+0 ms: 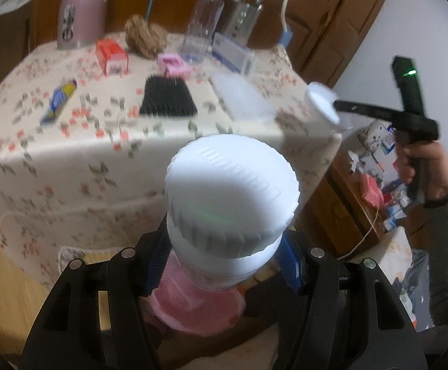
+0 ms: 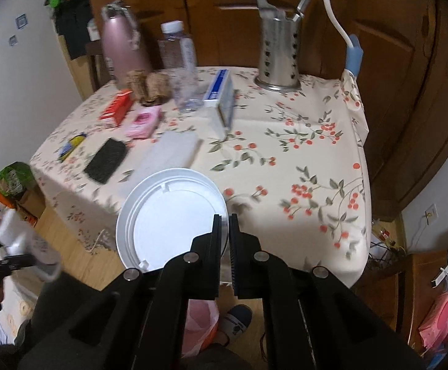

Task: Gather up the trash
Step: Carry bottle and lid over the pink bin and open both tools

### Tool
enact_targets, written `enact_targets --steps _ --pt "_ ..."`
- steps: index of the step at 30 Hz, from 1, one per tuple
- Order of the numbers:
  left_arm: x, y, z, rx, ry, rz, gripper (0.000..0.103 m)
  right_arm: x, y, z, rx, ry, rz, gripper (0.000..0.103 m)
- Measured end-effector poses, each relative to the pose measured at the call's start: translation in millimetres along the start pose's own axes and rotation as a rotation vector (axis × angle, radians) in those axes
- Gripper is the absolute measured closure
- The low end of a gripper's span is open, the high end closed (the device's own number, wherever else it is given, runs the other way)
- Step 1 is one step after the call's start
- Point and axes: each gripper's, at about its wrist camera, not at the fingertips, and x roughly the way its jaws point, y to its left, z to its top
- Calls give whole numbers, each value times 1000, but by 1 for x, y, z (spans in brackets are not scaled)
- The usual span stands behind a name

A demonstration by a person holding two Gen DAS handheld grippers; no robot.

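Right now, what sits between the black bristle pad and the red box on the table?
Bare floral tablecloth only. In the left wrist view nothing lies between the black bristle pad and the red box; the pink box sits off to the side.

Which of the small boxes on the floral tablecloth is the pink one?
The flat pink box, lying beside the red carton, in front of the clear plastic bottle. The long box is white and blue.

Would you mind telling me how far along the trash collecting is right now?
Nothing visibly binned yet. In hand: the left tongs grip a white jar above the pink bag, and the right tongs pinch a white lid. Left on the table: the red box, the pink packet and the clear bottle.
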Motion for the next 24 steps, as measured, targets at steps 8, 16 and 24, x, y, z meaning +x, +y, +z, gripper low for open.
enact_targets --steps 8,16,24 --pt "47 3 -42 -30 108 -11 44 -24 34 -42 -27 -2 49 98" --pt "96 13 -82 -43 211 -2 44 -17 59 -77 -52 42 73 98" --pt "135 30 -113 -74 299 5 44 11 77 -108 -66 120 93 98"
